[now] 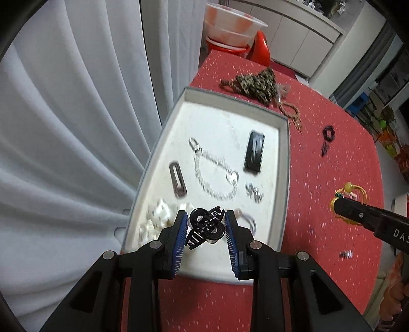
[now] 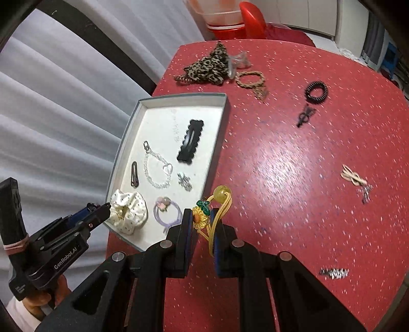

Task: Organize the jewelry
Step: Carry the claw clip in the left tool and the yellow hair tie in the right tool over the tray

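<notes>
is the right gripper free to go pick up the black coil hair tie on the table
Probably not yet: the right gripper is shut on a yellow hair tie. The path to the black coil hair tie over the red table looks clear.

My left wrist camera looks steeply down along its fingers from close above the near end of the tray, with the curtain to the left. My right wrist camera sits just right of the tray, tilted down over the red table. Both views share the tray, the table's far edge and the red chair, and each catches the other gripper at its side.
</notes>
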`<state>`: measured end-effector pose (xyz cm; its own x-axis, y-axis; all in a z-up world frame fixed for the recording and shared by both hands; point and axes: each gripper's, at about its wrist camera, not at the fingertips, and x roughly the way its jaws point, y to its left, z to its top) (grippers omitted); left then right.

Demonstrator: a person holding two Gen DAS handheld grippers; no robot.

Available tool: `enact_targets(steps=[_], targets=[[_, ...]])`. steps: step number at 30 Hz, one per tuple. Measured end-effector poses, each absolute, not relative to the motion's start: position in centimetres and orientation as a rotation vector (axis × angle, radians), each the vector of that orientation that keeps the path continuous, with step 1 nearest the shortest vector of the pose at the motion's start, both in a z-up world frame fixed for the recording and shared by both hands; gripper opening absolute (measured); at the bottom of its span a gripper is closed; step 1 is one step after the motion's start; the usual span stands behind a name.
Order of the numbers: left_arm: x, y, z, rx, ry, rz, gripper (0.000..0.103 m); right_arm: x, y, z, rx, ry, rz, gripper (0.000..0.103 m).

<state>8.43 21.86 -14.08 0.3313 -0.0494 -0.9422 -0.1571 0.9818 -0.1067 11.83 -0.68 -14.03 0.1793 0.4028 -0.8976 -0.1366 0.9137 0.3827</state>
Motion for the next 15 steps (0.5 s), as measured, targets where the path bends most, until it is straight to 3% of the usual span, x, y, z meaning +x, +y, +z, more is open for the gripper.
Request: enact_targets(steps=[15], targets=[[18.8,23.5,-18.1,-0.218,1.184,0.122,0.032,20.1,4.4,-16.9,0.168,1.308,0.446,0.015]])
